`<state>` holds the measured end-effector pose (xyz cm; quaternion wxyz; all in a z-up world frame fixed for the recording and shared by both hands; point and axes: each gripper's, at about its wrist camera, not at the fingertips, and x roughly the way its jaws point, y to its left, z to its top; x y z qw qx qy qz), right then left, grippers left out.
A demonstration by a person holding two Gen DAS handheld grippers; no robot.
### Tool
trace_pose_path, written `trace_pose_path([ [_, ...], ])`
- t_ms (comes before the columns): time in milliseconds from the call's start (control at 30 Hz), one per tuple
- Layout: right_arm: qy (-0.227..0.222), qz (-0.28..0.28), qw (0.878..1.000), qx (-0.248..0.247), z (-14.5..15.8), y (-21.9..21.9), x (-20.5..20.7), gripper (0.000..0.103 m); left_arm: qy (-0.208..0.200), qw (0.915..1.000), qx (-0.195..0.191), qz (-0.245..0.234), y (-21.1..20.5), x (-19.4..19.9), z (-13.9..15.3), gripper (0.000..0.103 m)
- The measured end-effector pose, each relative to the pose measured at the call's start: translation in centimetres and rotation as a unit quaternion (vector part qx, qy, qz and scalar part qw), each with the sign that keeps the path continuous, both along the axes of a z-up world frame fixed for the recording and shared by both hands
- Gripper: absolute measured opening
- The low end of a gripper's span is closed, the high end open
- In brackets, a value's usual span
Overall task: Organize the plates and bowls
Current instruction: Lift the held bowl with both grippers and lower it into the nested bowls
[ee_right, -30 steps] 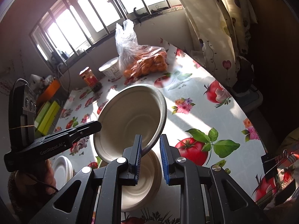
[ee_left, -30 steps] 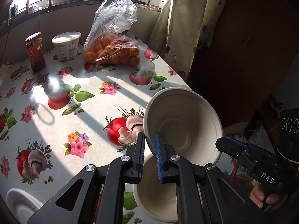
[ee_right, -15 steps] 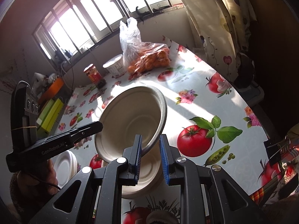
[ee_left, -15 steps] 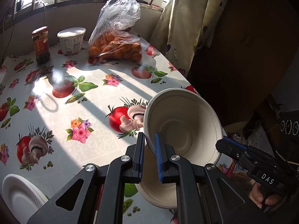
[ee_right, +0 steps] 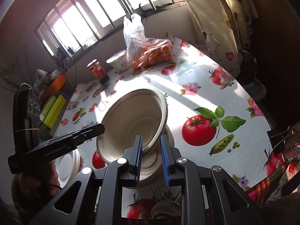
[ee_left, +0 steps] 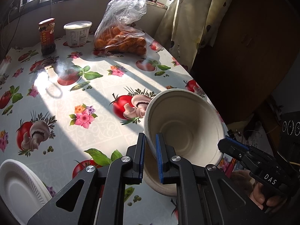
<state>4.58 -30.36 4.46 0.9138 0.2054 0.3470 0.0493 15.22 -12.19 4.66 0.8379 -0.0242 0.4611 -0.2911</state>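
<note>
A beige paper bowl (ee_left: 183, 129) hangs tilted above the table, held by both grippers. My left gripper (ee_left: 150, 142) is shut on its near left rim. My right gripper (ee_right: 151, 142) is shut on the opposite rim and shows in the left wrist view as a black, blue-padded gripper (ee_left: 227, 146). In the right wrist view the same bowl (ee_right: 131, 123) opens toward the camera, and the left gripper (ee_right: 97, 129) pinches its left edge. Directly beneath it a second beige bowl (ee_right: 150, 168) rests on the tablecloth, also the second bowl (ee_left: 161, 185), mostly covered. A white plate (ee_left: 20, 187) lies at the near left.
At the far side stand a bag of oranges (ee_left: 121, 39), a white tub (ee_left: 77, 31) and a dark jar (ee_left: 46, 35). The table edge (ee_left: 202, 86) curves along the right, with a curtain (ee_left: 191, 18) behind. Yellow-green boxes (ee_right: 52, 108) sit far left.
Both grippers have carried the bowl across the table and a little lower, so it covers more of the bowl beneath. More of the white plate shows at the near left.
</note>
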Motion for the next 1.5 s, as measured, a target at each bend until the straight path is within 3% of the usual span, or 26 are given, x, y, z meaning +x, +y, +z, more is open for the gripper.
trace_pose_path([
  [1500, 0.031, 0.003, 0.999, -0.024, -2.3, 1.7, -1.2, 0.021, 0.026, 0.9995, 0.015, 0.012, 0.7, -1.7, -2.6, 0.012],
])
